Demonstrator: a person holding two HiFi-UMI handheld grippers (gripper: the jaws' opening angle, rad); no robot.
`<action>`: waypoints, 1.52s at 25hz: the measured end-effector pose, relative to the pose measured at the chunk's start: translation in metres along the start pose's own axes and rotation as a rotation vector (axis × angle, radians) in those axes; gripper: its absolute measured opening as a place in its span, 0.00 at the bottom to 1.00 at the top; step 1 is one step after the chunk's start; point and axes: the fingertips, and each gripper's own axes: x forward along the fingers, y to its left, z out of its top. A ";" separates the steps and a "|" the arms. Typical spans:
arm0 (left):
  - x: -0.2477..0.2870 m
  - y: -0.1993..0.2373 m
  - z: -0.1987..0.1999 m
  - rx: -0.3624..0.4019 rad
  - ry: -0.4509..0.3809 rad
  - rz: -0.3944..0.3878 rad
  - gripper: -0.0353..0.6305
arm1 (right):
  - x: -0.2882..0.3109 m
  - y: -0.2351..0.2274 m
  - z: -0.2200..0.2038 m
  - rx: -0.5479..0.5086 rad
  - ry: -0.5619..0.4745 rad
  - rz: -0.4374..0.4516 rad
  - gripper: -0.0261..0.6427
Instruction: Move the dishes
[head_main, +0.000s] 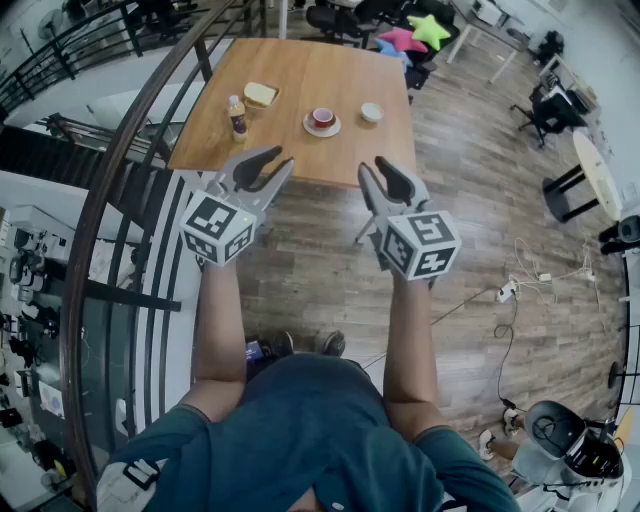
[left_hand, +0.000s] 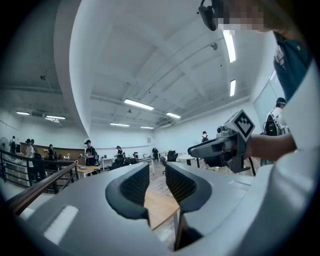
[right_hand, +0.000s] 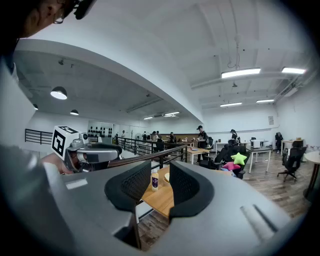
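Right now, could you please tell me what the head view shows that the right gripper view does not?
Only the head view shows the red cup on its saucer, the small bowl and the cables on the floor. Only the right gripper view shows the ceiling lights and people standing at the far desks. Both show the wooden table, the bottle on it, the left gripper and the green star cushion.

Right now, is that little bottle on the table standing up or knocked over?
Standing up. The bottle rests on its base on the wooden table, cap on top; the right gripper view agrees.
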 end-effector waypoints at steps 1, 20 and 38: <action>0.000 0.001 0.001 0.000 -0.003 0.002 0.20 | 0.001 -0.001 0.001 -0.002 0.000 0.000 0.19; -0.005 0.005 -0.010 -0.024 -0.002 -0.024 0.21 | 0.003 0.005 -0.013 0.013 0.042 -0.042 0.19; -0.003 0.047 -0.032 -0.042 0.005 -0.021 0.22 | 0.051 0.007 -0.019 0.051 0.042 -0.042 0.20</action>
